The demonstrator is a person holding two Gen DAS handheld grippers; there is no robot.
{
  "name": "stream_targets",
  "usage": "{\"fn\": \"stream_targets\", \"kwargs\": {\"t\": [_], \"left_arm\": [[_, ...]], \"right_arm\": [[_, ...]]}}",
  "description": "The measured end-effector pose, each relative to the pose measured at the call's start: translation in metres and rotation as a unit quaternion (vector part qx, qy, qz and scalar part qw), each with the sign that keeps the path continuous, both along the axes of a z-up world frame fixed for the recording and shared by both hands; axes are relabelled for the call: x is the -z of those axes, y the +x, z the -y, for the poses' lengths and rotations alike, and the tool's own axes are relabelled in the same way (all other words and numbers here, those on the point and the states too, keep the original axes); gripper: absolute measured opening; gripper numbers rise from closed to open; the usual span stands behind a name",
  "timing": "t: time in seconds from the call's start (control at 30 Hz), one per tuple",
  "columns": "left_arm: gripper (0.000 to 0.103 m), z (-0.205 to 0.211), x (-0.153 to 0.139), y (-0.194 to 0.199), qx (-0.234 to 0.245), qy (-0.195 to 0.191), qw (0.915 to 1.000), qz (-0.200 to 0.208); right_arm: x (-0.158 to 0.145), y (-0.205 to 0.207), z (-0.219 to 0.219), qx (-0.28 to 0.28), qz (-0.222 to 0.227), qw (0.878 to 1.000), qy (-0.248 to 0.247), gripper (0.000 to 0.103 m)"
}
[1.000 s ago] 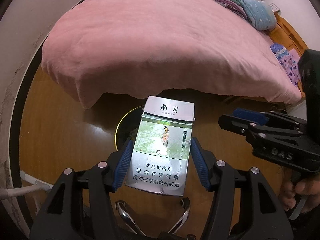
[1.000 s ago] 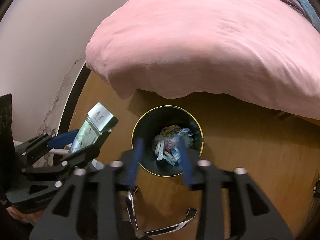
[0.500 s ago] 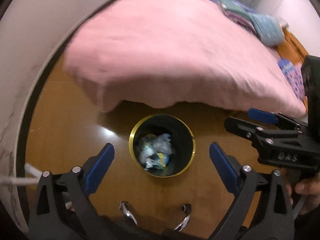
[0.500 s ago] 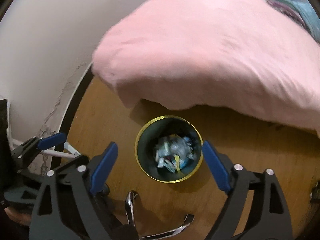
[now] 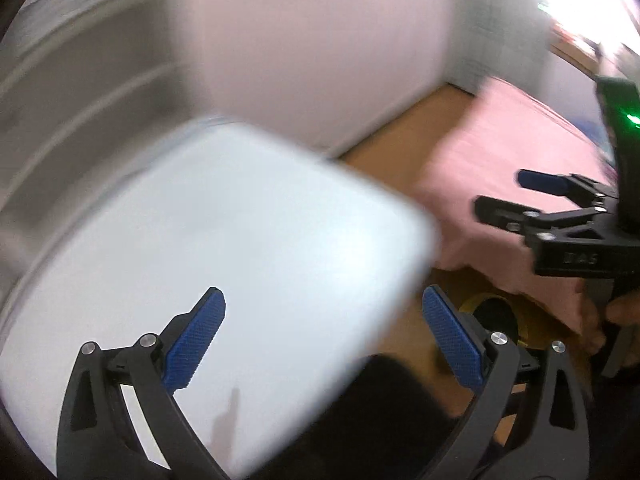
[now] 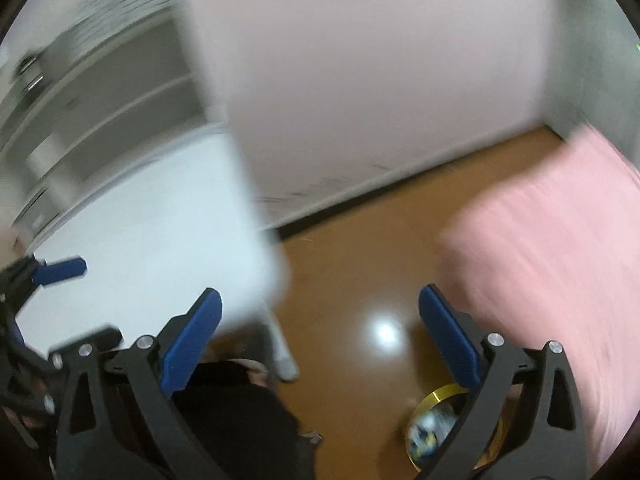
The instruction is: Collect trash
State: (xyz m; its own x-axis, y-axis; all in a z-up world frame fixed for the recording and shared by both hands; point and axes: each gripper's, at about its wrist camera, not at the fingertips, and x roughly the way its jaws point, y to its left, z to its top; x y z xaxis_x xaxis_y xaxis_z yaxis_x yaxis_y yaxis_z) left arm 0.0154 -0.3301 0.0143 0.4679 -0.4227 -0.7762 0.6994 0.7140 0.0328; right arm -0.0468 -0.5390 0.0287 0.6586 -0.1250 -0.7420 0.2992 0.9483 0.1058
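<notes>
Trash lay in the gold-rimmed bin (image 6: 436,430); beside it, the left gripper (image 5: 324,340) and right gripper (image 6: 320,338) had just opened wide, empty, now swung toward a white table (image 5: 224,248).

Both fisheye views are heavily motion-smeared: the white desk (image 5: 224,264), the shelves (image 6: 100,92) and the pink bed cover (image 6: 560,264) streak into soft bands, and straight edges bow toward the dark round rim. Indoor light is even and moderately bright. A glare spot shines on the wooden floor (image 6: 384,332). Bright overexposure washes out the left view's upper right corner.
</notes>
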Motion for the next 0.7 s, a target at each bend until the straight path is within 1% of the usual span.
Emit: {"fn": "stream_targets", "kwargs": {"t": [0.03, 0.07, 0.1, 0.13, 0.17, 0.2, 0.27, 0.37, 0.43, 0.5, 0.57, 0.63, 0.67, 0.7], "left_arm": [[0.096, -0.021, -0.003, 0.008, -0.024, 0.001, 0.9997, 0.007], [0.096, -0.051, -0.007, 0.018, -0.059, 0.003, 0.9981, 0.016], [0.096, -0.083, -0.01, 0.027, -0.1, 0.007, 0.9947, 0.025], [0.096, -0.103, -0.012, 0.031, -0.124, 0.008, 0.9918, 0.027], [0.096, -0.13, -0.012, 0.037, -0.156, 0.01, 0.9873, 0.027], [0.096, -0.148, -0.012, 0.039, -0.177, 0.012, 0.9837, 0.029], [0.096, -0.189, -0.013, 0.039, -0.221, 0.011, 0.9745, 0.036], [0.096, -0.232, -0.012, 0.03, -0.254, -0.002, 0.9663, 0.039], [0.096, -0.25, -0.01, 0.025, -0.277, -0.006, 0.9601, 0.037], [0.096, -0.258, -0.01, 0.021, -0.277, -0.003, 0.9601, 0.036], [0.096, -0.26, -0.015, 0.013, -0.285, -0.009, 0.9571, 0.05], [0.096, -0.266, -0.02, 0.008, -0.287, -0.023, 0.9561, 0.052], [0.096, -0.268, -0.022, 0.008, -0.288, -0.031, 0.9556, 0.052], [0.096, -0.271, -0.02, 0.006, -0.289, -0.037, 0.9551, 0.052]], "right_arm": [[-0.003, 0.015, -0.016, -0.022, 0.002, 1.0, -0.001, 0.096], [-0.006, 0.028, -0.031, -0.041, 0.004, 0.999, -0.002, 0.096], [-0.01, 0.046, -0.053, -0.067, 0.008, 0.998, -0.005, 0.096], [-0.011, 0.055, -0.065, -0.081, 0.011, 0.997, -0.006, 0.096], [-0.014, 0.064, -0.077, -0.096, 0.014, 0.995, -0.006, 0.096], [-0.016, 0.075, -0.094, -0.112, 0.017, 0.993, -0.008, 0.096], [-0.02, 0.083, -0.114, -0.129, 0.021, 0.991, -0.014, 0.096], [-0.027, 0.092, -0.14, -0.144, 0.024, 0.989, -0.029, 0.096], [-0.03, 0.096, -0.148, -0.148, 0.029, 0.988, -0.032, 0.096], [-0.035, 0.091, -0.16, -0.155, 0.036, 0.987, -0.038, 0.096], [-0.038, 0.086, -0.169, -0.16, 0.041, 0.985, -0.045, 0.096], [-0.038, 0.078, -0.175, -0.167, 0.043, 0.984, -0.05, 0.096], [-0.037, 0.081, -0.179, -0.169, 0.043, 0.983, -0.053, 0.096], [-0.037, 0.079, -0.182, -0.17, 0.044, 0.983, -0.056, 0.096]]}}
